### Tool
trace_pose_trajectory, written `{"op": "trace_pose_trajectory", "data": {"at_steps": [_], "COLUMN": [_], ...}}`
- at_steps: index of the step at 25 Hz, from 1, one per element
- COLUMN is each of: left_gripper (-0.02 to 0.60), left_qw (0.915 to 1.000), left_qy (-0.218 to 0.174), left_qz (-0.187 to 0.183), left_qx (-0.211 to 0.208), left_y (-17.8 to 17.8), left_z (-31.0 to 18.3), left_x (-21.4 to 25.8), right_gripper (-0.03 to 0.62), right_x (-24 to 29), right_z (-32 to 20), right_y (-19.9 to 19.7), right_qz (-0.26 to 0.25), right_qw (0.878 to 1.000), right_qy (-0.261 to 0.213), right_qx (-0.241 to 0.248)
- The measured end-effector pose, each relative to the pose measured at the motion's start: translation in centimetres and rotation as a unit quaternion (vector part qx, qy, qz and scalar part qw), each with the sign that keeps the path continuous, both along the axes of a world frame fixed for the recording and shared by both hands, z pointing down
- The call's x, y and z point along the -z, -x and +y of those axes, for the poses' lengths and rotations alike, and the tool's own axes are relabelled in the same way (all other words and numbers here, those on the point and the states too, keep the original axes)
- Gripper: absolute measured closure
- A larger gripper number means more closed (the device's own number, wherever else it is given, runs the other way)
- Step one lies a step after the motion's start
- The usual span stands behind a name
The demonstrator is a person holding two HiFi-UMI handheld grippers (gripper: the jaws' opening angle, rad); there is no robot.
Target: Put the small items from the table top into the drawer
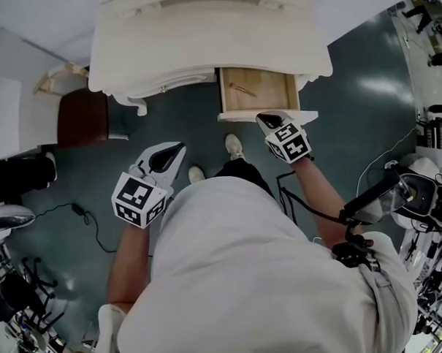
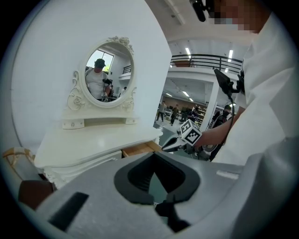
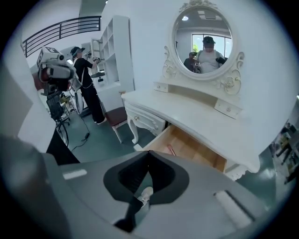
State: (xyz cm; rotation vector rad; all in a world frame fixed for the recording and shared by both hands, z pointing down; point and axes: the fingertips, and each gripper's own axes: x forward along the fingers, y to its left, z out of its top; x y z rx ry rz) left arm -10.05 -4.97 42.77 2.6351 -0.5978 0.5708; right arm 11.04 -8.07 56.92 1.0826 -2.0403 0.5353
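Observation:
The white dressing table [image 1: 200, 34] has its right drawer [image 1: 259, 90] pulled out. One small reddish stick [image 1: 242, 89] lies on the drawer's wooden bottom, also seen as the stick [image 3: 171, 150] in the right gripper view. My right gripper [image 1: 264, 119] hangs just in front of the drawer's front edge, jaws shut with nothing between them. My left gripper [image 1: 177, 149] is lower and to the left over the floor, also shut and empty. The table top [image 3: 187, 114] shows no small items.
An oval mirror [image 3: 202, 42] stands at the back of the table. A dark brown stool [image 1: 83, 116] sits left of the table. The person's shoes [image 1: 234, 146] stand on the teal floor below the drawer. Stands and cables [image 1: 84, 215] crowd both sides.

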Motion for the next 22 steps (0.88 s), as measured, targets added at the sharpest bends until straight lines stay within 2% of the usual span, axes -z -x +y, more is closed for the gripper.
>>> {"op": "trace_pose_trajectory", "data": {"at_steps": [6,13,22], "left_gripper": [0.580,0.580,0.580], "left_qw": [0.9996,0.9988,0.9984], "left_qy": [-0.012,-0.015,-0.016], "left_qz": [0.001,0.004,0.006], "left_qx": [-0.024,-0.047,-0.054], "left_y": [1.9,4.8,4.9], "left_z": [1.6,5.1,5.7], "left_x": [0.2,0.6,-0.1], "right_gripper": [0.594,0.594,0.594], "right_x": [3.4,6.7,7.3], "right_z": [3.7,7.3,8.3], "right_y": [3.7,9.2,10.9], "right_qz": [-0.018,-0.031,-0.032], "right_qw": [1.000,0.999,0.998], "right_qy": [-0.022,-0.043,-0.052], "right_qx": [-0.010,-0.001,0.016]}}
